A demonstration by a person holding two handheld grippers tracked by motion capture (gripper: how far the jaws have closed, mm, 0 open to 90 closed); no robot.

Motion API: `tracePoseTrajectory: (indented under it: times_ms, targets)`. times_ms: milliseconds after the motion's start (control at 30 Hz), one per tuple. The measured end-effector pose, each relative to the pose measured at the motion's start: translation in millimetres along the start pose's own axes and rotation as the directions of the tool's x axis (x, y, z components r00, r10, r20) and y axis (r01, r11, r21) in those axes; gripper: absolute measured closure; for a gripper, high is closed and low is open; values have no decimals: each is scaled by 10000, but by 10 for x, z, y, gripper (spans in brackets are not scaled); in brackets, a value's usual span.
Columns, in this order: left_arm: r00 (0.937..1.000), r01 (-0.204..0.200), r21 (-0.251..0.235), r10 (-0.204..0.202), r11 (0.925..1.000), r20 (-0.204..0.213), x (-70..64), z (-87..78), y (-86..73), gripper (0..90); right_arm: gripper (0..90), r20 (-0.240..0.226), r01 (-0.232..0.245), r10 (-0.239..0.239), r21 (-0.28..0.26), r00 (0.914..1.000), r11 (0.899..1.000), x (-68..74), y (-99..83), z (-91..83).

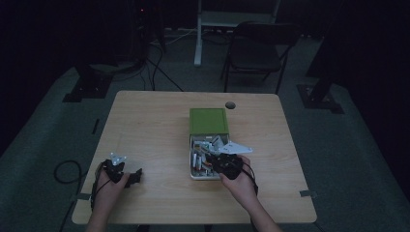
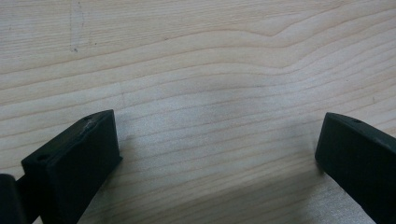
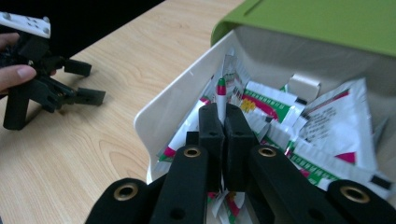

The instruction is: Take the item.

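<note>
1. The right gripper (image 3: 223,122) has its two black jaws pressed together on a thin white sachet (image 3: 221,95) with a red and green tip, which stands upright out of the top of the jaws.
2. In the high view that same right gripper (image 1: 218,158) sits over the near end of the box, held by the person's right hand (image 1: 240,185), with its grey three-cornered plate jutting to the right.
3. The pinched sachet is inside the white box (image 3: 173,92), close to its left wall, just above a loose heap of other packets (image 3: 322,126) printed in white, green and red.
4. A green lid (image 3: 317,21) covers the far half of the box; in the high view the lid (image 1: 208,121) lies toward the back and the open white part (image 1: 193,175) faces the person.
5. The left gripper (image 2: 217,149) has its jaws spread wide apart, with bare wood grain between them and nothing held.
6. From above, the left gripper (image 1: 135,176) rests low on the table (image 1: 150,125) near its front left edge, in the left hand (image 1: 112,186), well apart from the box.
</note>
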State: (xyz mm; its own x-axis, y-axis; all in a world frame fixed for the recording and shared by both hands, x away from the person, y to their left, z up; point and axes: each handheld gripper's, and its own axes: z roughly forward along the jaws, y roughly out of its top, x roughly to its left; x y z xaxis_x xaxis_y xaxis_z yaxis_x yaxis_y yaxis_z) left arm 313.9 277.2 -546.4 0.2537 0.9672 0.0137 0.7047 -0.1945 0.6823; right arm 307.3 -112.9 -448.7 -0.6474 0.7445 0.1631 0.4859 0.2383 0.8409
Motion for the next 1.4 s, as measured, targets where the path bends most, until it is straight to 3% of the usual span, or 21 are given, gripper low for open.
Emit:
tracePoseTrajectory:
  times_ms: [300,800,1300,1400]
  targets:
    - [10000,-3,-3,3,10000,0,0,0,0,2,886,-176,-103,95,-409,9998,9991,-51,92,-159]
    - [10000,13,-3,-13,10000,5,-1,0,-1,2,885,-90,-341,333,-1006,9994,9943,-213,154,-404]
    - [10000,-2,3,2,10000,-2,0,0,0,2,885,624,-764,869,-1543,9943,9851,-523,108,-711]
    - [10000,7,0,-7,10000,1,0,0,0,2,885,948,-733,893,-1602,9915,9844,-593,83,-770]
